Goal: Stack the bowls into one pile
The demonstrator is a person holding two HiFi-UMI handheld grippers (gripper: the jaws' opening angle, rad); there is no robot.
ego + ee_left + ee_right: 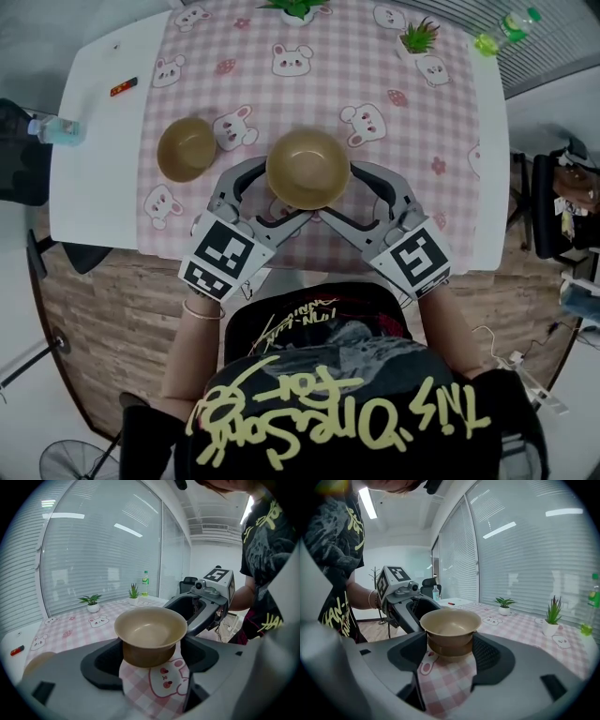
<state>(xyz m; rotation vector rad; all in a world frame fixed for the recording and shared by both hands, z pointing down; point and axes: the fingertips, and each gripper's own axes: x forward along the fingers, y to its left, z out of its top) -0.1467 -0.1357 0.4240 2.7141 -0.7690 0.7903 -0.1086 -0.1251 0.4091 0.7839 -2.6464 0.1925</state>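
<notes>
Fingers (101,665) of the left gripper (152,644) stand spread wide, as do the fingers (492,656) of the right gripper (450,641). Both pairs straddle one bowl from opposite sides, pads close beside its wall, and neither is plainly squeezing it.

On the pink checked rabbit-print tablecloth (333,37), the wide round tan bowl (307,169) seems to rest near the cloth's front edge, about mid-width. The smaller tan bowl (187,148) sits toward the cloth's left edge.

The grip looks about to begin. It would go best with the jaws closing evenly below the flared rim, then a level, straight lift.

That bowl looks smooth and glossy, pale inside, darker brown outside with a stepped lower band, and is probably slippery.
</notes>
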